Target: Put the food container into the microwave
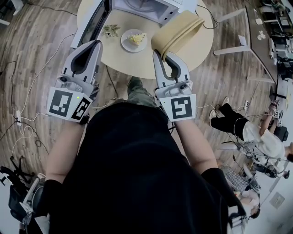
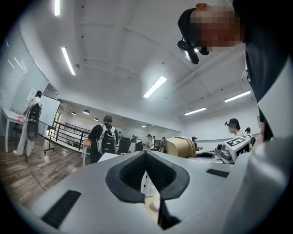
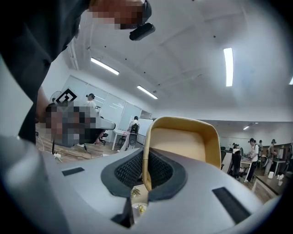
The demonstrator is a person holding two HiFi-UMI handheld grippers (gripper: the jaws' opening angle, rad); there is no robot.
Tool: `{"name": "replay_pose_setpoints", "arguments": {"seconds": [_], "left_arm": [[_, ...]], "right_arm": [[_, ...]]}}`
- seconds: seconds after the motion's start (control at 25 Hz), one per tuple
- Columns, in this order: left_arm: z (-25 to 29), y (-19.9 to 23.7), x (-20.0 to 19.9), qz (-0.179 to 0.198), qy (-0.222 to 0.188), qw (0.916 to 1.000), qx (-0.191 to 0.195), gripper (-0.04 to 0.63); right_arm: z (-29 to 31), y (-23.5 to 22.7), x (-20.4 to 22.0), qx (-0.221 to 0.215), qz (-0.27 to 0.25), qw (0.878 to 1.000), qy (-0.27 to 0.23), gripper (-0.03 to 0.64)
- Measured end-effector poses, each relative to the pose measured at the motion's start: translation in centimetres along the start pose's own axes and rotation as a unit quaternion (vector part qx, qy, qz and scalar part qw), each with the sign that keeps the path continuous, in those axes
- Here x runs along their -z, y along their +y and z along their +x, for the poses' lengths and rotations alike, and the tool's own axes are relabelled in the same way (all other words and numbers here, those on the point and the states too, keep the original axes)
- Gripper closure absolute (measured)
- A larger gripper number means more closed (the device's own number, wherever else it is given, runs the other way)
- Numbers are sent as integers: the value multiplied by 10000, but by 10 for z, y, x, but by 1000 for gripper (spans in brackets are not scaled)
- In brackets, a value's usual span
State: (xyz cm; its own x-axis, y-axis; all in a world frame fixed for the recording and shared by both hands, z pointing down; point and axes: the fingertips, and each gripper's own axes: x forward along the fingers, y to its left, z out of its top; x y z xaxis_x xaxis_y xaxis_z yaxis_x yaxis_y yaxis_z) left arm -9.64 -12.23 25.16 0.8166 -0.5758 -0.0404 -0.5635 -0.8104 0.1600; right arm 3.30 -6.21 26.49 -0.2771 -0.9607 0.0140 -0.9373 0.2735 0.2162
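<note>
Tan container (image 1: 176,28) rim in right gripper (image 1: 165,55)

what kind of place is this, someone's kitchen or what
Likely an open-plan lab or office, not a home kitchen: long ceiling strip lights, a white freestanding whiteboard, and several other people, such as one with a black backpack, standing among desks.

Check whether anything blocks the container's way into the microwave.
Nothing visible does. The right hand-held gripper holds the container just before the microwave, whose door is open to the left. The plate sits lower left, seemingly off the path.
</note>
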Motion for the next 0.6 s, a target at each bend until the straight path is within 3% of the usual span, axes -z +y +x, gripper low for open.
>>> {"name": "replay_pose_setpoints", "arguments": {"seconds": [0.44, 0.6], "left_arm": [[28, 27, 13, -107, 136, 9996, -203, 577], [40, 38, 18, -80, 180, 9993, -314, 577]], "right_arm": [[47, -18, 27, -423, -284, 9979, 410, 584], [66, -19, 39, -747, -633, 9932, 624, 584]]}}
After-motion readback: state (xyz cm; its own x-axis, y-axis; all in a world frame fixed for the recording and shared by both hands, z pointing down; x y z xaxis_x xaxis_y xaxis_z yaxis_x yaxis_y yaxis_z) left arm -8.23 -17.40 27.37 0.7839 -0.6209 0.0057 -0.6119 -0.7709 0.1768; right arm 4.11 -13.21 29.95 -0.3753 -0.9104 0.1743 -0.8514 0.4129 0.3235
